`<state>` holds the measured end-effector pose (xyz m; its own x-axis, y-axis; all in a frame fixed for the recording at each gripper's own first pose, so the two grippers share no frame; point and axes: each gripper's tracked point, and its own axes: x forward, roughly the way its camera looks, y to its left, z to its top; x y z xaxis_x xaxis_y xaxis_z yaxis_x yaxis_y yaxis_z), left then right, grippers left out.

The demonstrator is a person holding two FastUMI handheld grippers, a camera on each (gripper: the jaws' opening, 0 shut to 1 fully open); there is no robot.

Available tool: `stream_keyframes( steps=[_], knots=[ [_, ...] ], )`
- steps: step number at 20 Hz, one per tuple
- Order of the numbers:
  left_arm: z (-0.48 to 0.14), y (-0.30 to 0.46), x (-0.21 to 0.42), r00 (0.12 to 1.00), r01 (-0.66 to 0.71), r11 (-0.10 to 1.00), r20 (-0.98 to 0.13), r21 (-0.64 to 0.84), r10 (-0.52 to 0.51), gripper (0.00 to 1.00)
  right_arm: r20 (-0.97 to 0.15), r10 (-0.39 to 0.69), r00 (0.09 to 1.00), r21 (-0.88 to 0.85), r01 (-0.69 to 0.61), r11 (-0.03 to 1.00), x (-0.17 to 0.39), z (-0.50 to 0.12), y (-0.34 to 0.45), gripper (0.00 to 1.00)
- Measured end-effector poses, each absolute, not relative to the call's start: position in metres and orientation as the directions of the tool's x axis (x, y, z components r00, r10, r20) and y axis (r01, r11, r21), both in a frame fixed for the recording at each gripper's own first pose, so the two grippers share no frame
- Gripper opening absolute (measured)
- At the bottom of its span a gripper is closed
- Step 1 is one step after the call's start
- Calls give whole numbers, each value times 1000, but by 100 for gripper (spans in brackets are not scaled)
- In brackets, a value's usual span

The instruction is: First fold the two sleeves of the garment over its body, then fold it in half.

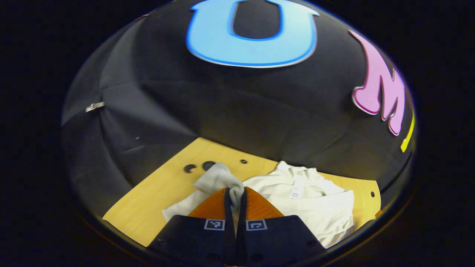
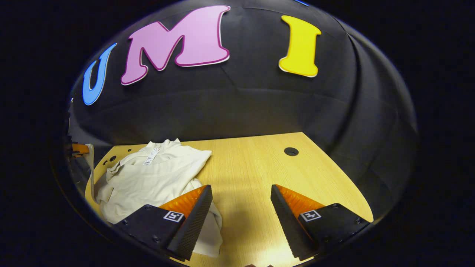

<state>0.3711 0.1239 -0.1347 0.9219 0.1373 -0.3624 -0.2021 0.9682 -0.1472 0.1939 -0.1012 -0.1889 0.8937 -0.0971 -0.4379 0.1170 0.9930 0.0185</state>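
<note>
Left sleeve pinched and lifted, first fold under way

Nearest in the left gripper view, the left gripper [image 1: 234, 196] has its fingers closed tight on a bunched sleeve [image 1: 219, 178], which rises off the table [image 1: 156, 193] just beside the shirt [image 1: 297, 200]; in the right gripper view the right gripper [image 2: 241, 196] hangs wide open and grips nothing, one finger over the shirt's near edge, the other over bare wood; the shirt lies rumpled on the table, its white tag [image 2: 150, 155] at the collar on the far side; beyond the shirt a round hole [image 2: 291, 151] marks the tabletop. By my reading the sleeve stage is in hand; the next move calls for carrying the held sleeve across onto the shirt's body and releasing it flat, then the open gripper taking the other sleeve.
</note>
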Motion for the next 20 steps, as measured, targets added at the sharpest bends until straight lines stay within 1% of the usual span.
stream_keyframes(
  steps=[5,7,9,11,14,16,18,19,20],
  knots=[
    [-134,6,415,936,11,995,-350,-95,-44,6,-477,-99,873,57,143,988,175,-219,-108,99],
    [-140,-40,425,930,98,994,-351,-39,-106,6,-481,-105,871,59,152,987,169,-227,-112,99],
    [-150,-98,429,907,203,977,-364,-61,-211,6,-483,-102,870,76,158,984,169,-232,-111,99],
    [-162,-145,431,884,279,957,-366,-83,-290,6,-494,-94,864,80,153,985,165,-241,-112,99],
    [-181,-194,431,849,364,928,-381,-83,-367,6,-486,-103,868,69,156,985,163,-246,-115,99],
    [-197,-215,429,827,403,912,-397,-75,-398,6,-488,-102,867,84,163,983,165,-251,-114,99],
    [-212,-233,427,807,428,901,-419,-72,-416,12,-488,-98,867,102,168,981,167,-254,-112,99],
    [-217,-237,426,796,432,898,-434,-80,-422,19,-488,-96,868,106,168,980,168,-256,-111,99],
    [-222,-238,424,790,428,899,-444,-93,-422,20,-490,-93,867,108,166,980,169,-257,-110,99]
  ],
)
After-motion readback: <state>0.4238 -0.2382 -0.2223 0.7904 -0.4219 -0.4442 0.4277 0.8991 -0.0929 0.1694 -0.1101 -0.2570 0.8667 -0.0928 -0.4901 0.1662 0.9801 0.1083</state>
